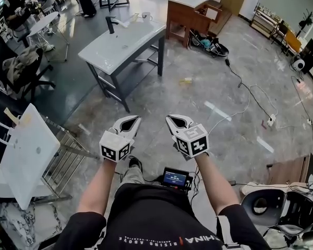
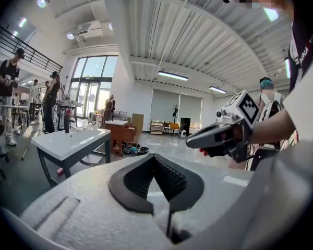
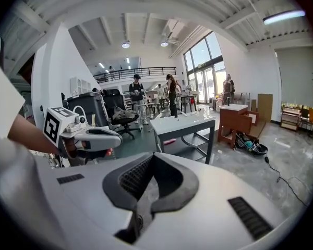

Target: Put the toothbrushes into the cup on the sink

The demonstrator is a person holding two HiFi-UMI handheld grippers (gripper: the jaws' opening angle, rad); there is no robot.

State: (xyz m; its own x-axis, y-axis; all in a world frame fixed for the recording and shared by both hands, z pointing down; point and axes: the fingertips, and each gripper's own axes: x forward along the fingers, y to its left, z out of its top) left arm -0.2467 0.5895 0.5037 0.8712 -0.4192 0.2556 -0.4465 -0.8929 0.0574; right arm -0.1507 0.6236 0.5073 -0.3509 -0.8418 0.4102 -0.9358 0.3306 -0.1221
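A white sink [image 1: 122, 43] on a dark metal frame stands several steps ahead, with a black tap [image 1: 111, 24] at its far end. A small white cup [image 1: 146, 16] and some pale items beside it sit on the far rim; they are too small to tell as toothbrushes. My left gripper [image 1: 133, 120] and right gripper [image 1: 172, 120] hang side by side over the floor, both shut and empty. In the left gripper view the jaws of the left gripper [image 2: 155, 158] meet, with the sink [image 2: 73, 142] beyond. In the right gripper view the right gripper [image 3: 154, 155] is shut, facing the sink [image 3: 182, 124].
A second white basin [image 1: 26, 150] leans on a metal rack at my left. A wooden vanity [image 1: 190, 12] stands behind the sink. Cables [image 1: 245, 95] trail across the floor at right. An office chair [image 1: 21, 69] and people stand at the back left.
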